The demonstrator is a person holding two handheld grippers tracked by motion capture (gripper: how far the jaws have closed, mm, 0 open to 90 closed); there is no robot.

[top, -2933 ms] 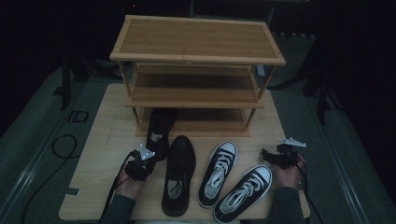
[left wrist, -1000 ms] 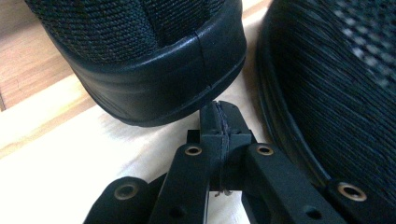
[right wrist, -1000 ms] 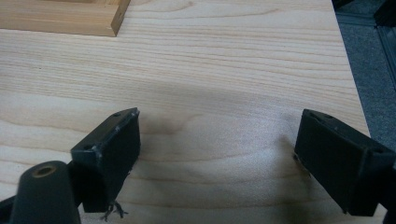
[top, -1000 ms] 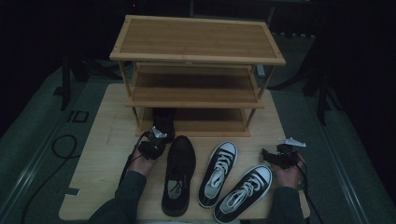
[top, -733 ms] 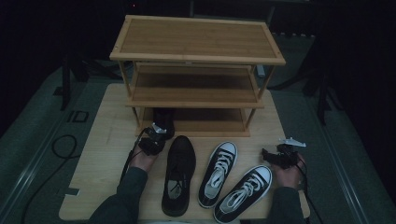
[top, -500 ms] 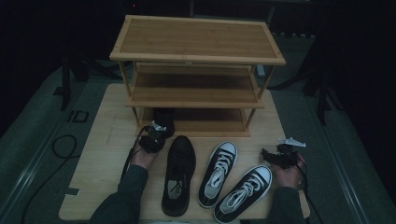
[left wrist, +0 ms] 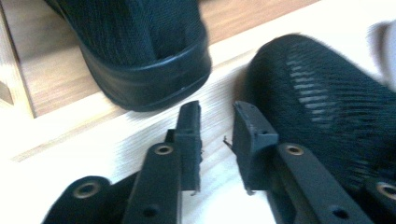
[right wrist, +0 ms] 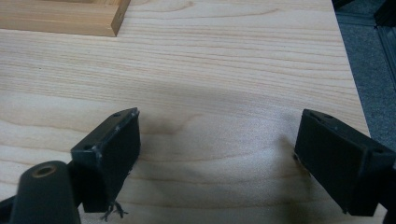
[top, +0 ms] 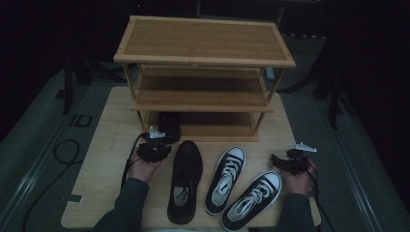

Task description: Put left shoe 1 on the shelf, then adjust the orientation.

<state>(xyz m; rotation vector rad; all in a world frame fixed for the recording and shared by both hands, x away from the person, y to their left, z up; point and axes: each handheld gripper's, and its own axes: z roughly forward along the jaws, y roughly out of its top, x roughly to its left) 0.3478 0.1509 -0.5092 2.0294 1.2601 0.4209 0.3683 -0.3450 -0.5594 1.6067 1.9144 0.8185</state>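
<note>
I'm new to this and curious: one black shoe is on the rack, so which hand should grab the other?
Probably the left gripper: it sits open right beside the black shoe, while the right gripper rests past the sneakers.

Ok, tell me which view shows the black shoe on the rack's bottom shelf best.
The left gripper view: the black shoe's heel sits close and sharp on the bottom shelf, just beyond the left gripper, whose jaws have just been opening with nothing between them. The high view shows it small and dark under the rack.
</note>
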